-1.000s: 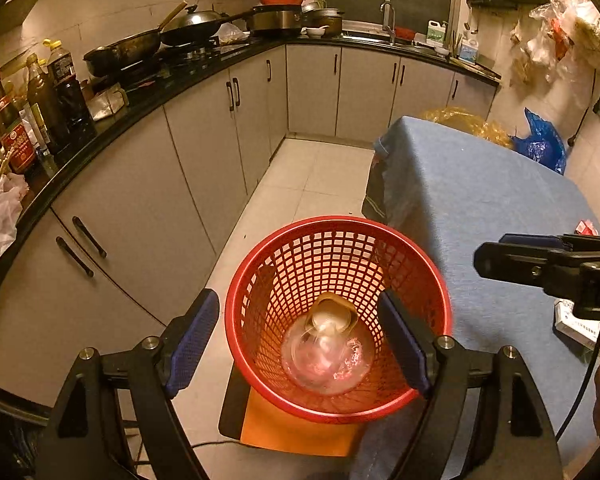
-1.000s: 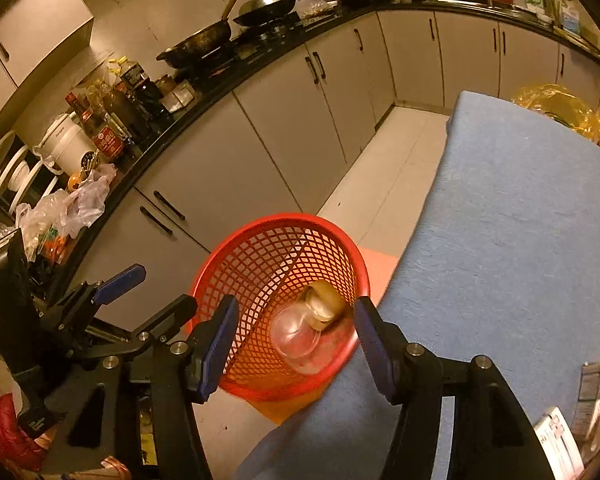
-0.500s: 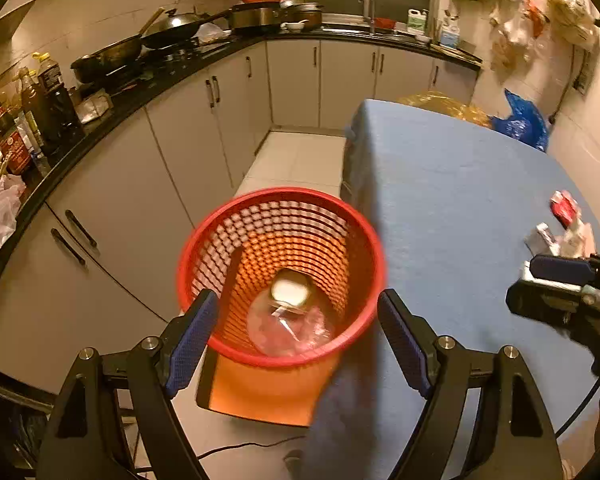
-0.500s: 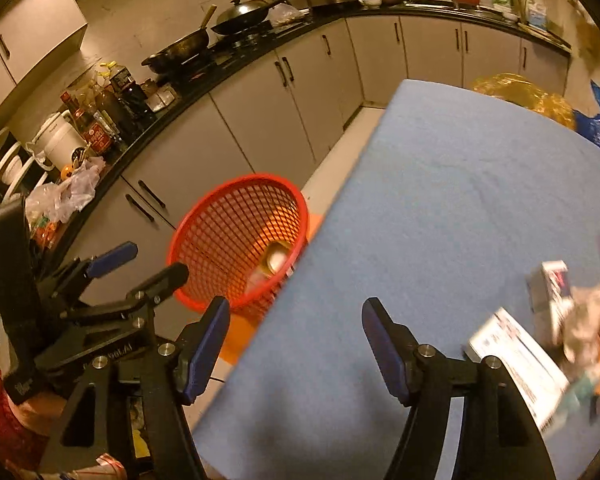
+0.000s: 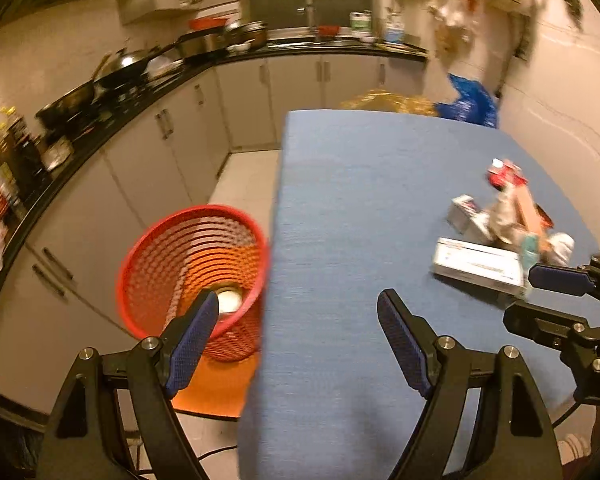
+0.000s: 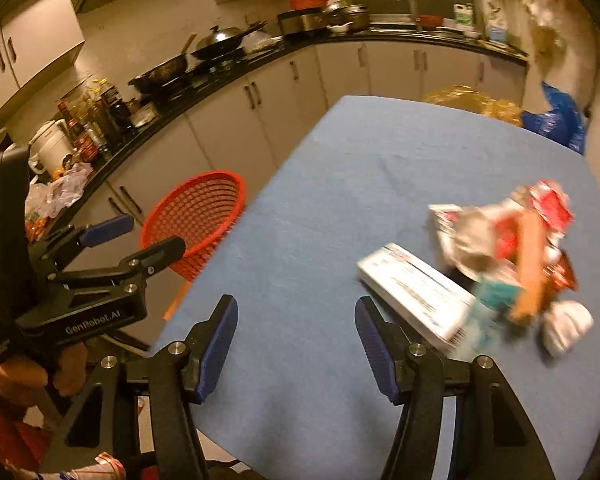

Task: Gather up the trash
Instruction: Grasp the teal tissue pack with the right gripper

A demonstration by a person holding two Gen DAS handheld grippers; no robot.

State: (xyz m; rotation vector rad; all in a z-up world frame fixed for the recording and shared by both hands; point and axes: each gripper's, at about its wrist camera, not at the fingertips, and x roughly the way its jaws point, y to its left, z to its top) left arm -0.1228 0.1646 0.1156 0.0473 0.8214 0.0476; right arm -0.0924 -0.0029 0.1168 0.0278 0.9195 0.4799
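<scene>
Blue-clothed surface beside kitchen cabinets; red basket stands left, off its edge. Blurred trash pile, seemingly cartons and wrappers, lies right. Left gripper and right gripper gape wide, empty.

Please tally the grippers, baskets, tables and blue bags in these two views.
Grippers: 2 (left gripper, right gripper)
Basket: 1
Table: 1
Blue bag: 1
Total: 5

The blue table is bare in front of the right gripper; a pile of trash with a white box blocks its right side. A red basket stands beside the table's left edge.
</scene>
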